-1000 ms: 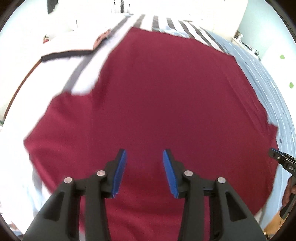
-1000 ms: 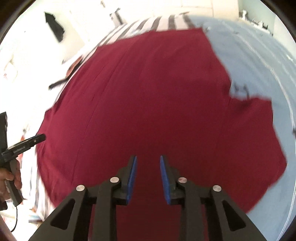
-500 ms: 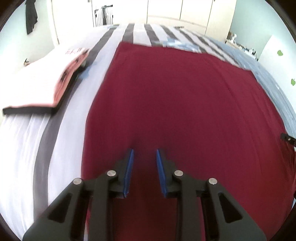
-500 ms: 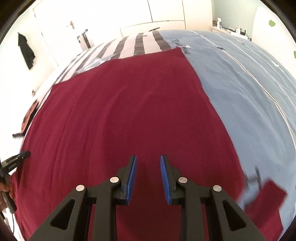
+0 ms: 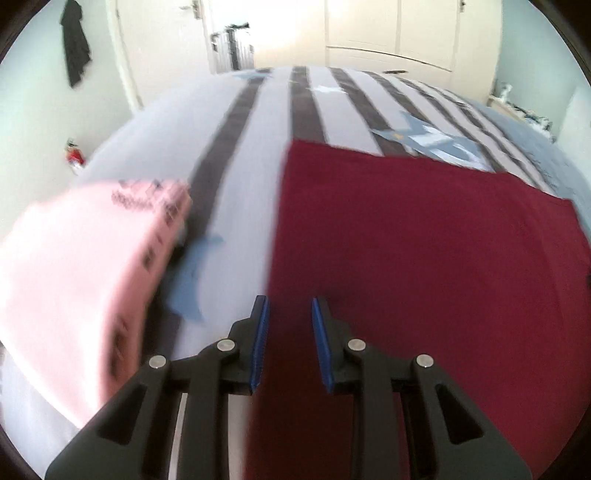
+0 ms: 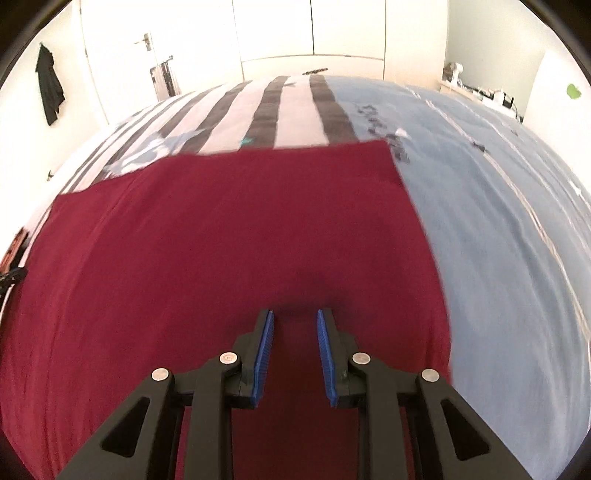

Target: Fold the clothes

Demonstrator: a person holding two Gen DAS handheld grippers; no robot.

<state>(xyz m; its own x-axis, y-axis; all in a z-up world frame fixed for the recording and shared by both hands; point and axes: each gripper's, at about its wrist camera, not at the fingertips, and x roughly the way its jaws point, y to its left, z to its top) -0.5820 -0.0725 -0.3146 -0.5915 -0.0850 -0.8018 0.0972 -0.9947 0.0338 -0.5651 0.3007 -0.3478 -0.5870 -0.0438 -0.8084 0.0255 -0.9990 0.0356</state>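
Maroon garment (image 5: 424,251) spread flat on striped bedcover (image 5: 258,155), left edge running between left gripper (image 5: 288,317) fingers, held apart, nothing clamped. Right gripper (image 6: 294,328) likewise parted over the cloth's near right portion, close to its edge against blue bedding (image 6: 498,203). Pink folded garment (image 5: 81,266) just left, blurred.

My two wrist views: low, close over the bed (image 5: 251,155), facing the far doors (image 6: 273,29); both share the red shirt (image 5: 424,240).
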